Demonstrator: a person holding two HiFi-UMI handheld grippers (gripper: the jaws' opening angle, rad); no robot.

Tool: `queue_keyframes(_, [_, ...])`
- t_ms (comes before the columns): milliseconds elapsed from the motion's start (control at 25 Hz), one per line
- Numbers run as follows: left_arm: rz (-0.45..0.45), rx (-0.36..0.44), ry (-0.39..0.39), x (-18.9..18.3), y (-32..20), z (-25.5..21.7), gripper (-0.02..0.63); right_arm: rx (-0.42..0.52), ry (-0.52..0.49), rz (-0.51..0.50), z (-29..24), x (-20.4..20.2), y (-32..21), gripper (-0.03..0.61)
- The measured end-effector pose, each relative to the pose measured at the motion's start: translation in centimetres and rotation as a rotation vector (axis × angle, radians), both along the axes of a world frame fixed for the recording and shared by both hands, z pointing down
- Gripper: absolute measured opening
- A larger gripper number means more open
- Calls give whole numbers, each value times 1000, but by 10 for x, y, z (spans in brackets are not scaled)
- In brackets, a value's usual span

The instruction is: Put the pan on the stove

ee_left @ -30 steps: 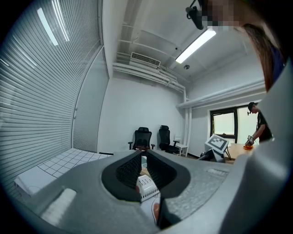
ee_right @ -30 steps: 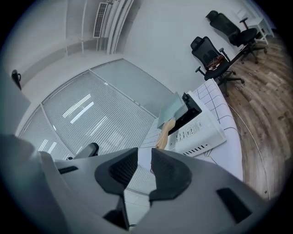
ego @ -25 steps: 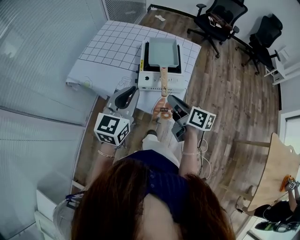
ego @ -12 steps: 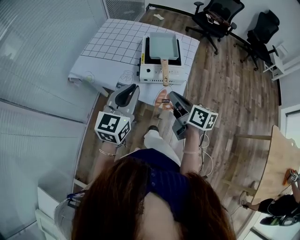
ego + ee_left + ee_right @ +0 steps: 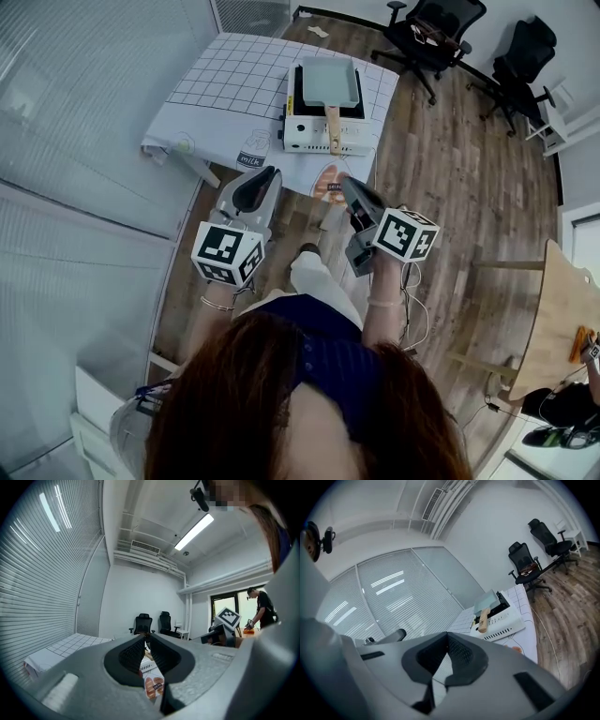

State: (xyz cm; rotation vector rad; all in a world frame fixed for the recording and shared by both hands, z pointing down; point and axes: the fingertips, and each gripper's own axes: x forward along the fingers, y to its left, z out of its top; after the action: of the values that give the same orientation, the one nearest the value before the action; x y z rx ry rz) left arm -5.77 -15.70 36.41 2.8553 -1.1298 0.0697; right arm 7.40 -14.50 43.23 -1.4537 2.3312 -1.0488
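Observation:
The pale green rectangular pan (image 5: pixel 329 82) sits on the white portable stove (image 5: pixel 328 139), and its wooden handle (image 5: pixel 332 127) points toward me. The right gripper view shows the same pan (image 5: pixel 490 601) and stove (image 5: pixel 502 619) well ahead of the jaws. Both grippers hang in front of the table's near edge, clear of the stove. My left gripper (image 5: pixel 270 174) (image 5: pixel 146 639) is shut and holds nothing. My right gripper (image 5: pixel 349 184) (image 5: pixel 447 634) has just closed; its jaws meet with nothing between them.
The stove stands on a table with a white gridded cloth (image 5: pixel 234 84) that has printed pictures at its near edge. Two black office chairs (image 5: pixel 441 33) (image 5: pixel 525 66) stand on the wood floor beyond. A wooden table (image 5: pixel 562 328) and another person are at the right.
Both grippers have drawn back from the table, so the stove and pan now lie farther ahead. The right jaws have closed on nothing. The pan has stayed on the stove.

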Motion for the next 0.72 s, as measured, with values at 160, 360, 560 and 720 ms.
queue_keyframes(160, [3,5,2,-4,12,-2,41,32,82,37,-10,-2,11,11])
queue_keyframes(360, [2,7,3,-11,25,-3,41,66,150,60,-19,-10,25,10])
queue_keyframes(560, [1,9,5,-17,36,-4,41,95,186,94,-26,-13,37,11])
queue_keyframes(720, [2,16,5,-20,47,-5,41,116,225,104,-30,-17,48,10])
